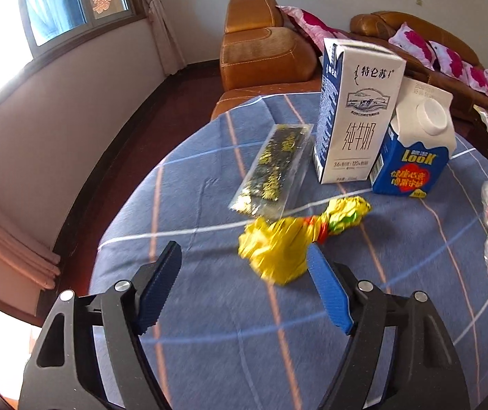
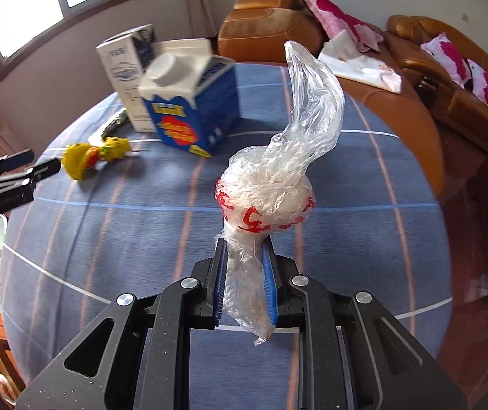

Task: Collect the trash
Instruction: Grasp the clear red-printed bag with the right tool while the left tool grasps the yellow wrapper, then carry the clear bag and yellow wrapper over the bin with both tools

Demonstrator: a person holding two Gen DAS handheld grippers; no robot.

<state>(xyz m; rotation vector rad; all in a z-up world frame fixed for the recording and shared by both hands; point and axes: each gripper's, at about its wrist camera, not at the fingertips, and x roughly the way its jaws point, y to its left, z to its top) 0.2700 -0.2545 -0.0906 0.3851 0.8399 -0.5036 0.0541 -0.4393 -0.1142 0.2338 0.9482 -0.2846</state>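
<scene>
Your right gripper tilts down, jaws clamped on the knotted plastic bag, while your left gripper angles down, jaws wide beside the yellow wrapper.

On the table: tall carton at the far edge, gable-top carton touching its right, flat packet left, crumpled wrapper in front.

I am working in a home living room: tan leather sofas carrying pink floral cushions are lining the white wall, a curtained window is letting in daylight, and a blue checked tablecloth is covering my round table.
</scene>
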